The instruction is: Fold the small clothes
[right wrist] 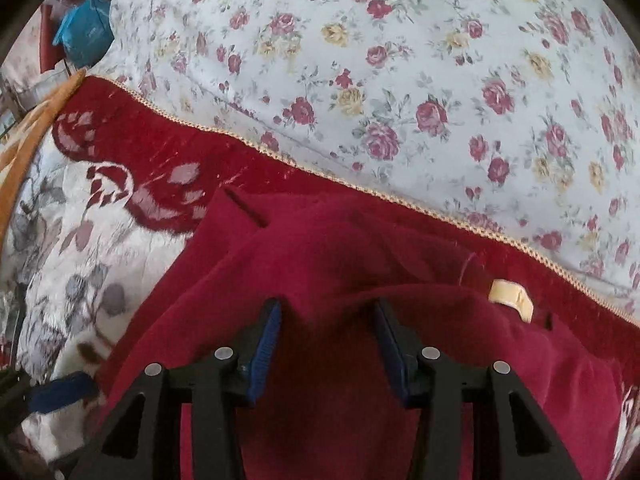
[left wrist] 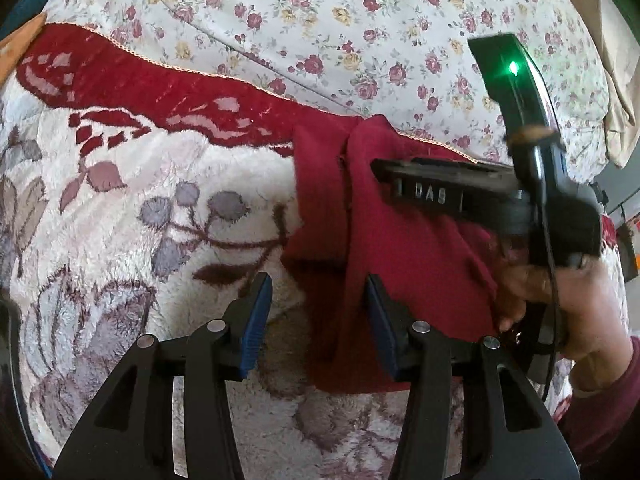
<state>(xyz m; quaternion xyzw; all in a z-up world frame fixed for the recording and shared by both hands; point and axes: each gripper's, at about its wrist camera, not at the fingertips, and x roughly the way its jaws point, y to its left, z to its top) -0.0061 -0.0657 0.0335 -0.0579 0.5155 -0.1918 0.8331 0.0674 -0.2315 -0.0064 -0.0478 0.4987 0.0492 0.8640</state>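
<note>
Left tongs (left wrist: 318, 320) open, right pad against the dark red garment (left wrist: 400, 248), which lies rumpled on the plush floral blanket (left wrist: 120, 220). Right tongs (right wrist: 326, 336) open above the garment, cream label (right wrist: 510, 294) at 2 o'clock. Floral sheet (right wrist: 400, 80) at 12 o'clock.

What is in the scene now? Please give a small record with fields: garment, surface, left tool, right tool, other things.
garment: red cloth, crumpled, lying on the blanket, pale label showing
surface: fluffy blanket with red border; floral sheet beyond it
left tool: open, at the cloth's left edge, one fold between its fingers, not gripped
right tool: open, over the cloth, holding nothing
other things: blue bag at far left
</note>
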